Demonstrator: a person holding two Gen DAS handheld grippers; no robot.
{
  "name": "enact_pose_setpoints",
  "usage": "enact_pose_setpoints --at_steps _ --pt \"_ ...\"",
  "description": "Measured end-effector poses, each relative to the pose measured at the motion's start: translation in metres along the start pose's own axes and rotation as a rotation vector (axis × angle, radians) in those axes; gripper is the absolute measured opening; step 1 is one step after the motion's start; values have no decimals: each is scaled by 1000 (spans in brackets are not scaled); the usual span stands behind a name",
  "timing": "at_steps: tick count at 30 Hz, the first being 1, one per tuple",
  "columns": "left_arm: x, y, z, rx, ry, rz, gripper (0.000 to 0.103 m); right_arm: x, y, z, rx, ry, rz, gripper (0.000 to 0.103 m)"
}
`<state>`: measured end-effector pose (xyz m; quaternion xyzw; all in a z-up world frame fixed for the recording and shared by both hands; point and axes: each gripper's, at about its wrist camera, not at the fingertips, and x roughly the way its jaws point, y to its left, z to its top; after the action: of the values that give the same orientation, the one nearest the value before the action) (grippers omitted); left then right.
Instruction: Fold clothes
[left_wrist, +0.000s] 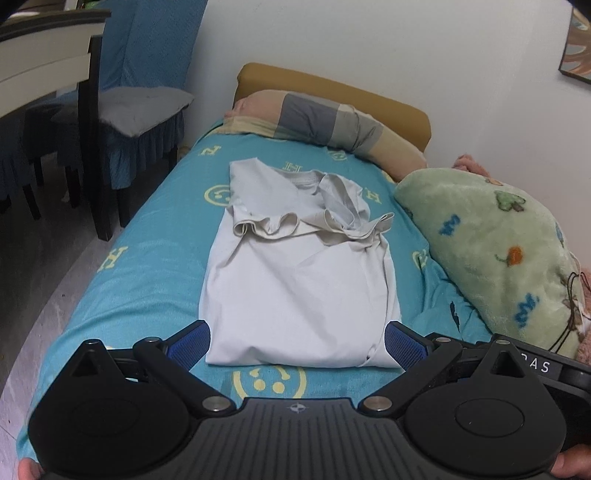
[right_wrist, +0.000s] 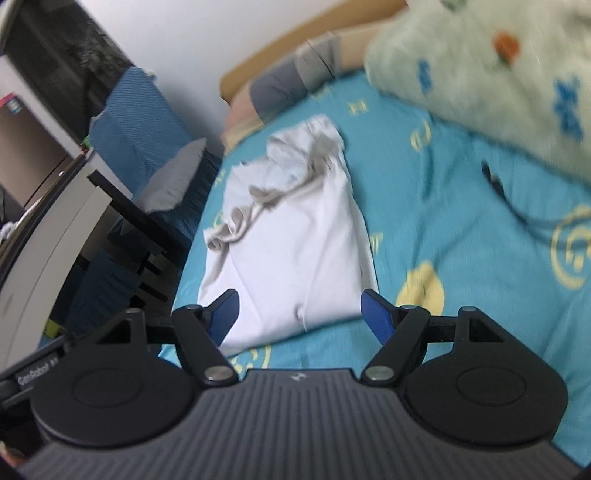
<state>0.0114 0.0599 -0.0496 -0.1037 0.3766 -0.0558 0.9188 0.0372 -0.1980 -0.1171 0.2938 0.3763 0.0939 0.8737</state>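
Both claws hang released over the near end of the bed (left_wrist: 140, 288), gripping nothing. Left claw (left_wrist: 297, 345) has its 2 blue pads (left_wrist: 190, 343) spread either side of the pale shirt's (left_wrist: 295, 291) near hem, above the cloth. Right claw (right_wrist: 299, 314) is likewise spread over that hem. Lengthwise down the bed's middle lies the shirt, sleeves folded inward, bunched toward the pillow (left_wrist: 325, 125). A green blanket (left_wrist: 491, 251) lies along the bed's right edge.

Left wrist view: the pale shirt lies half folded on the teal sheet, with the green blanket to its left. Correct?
Not quite. In the left wrist view the green blanket is to the right of the pale shirt, not the left. The shirt does lie half folded on the teal sheet.
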Motion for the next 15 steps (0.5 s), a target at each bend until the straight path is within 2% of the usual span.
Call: enact_pose_setpoints --at_steps 2,7,11,15 --pt "3 3 0 -20 17 0 102 5 -5 -3 51 34 17 75" --pt "14 13 0 -112 79 -24 102 24 -20 -13 212 153 128 76" --pt "26 24 -2 -187 134 -52 102 41 -31 -27 346 218 162 76" --pt "38 33 -5 -264 185 -77 102 59 -45 -35 476 237 178 75"
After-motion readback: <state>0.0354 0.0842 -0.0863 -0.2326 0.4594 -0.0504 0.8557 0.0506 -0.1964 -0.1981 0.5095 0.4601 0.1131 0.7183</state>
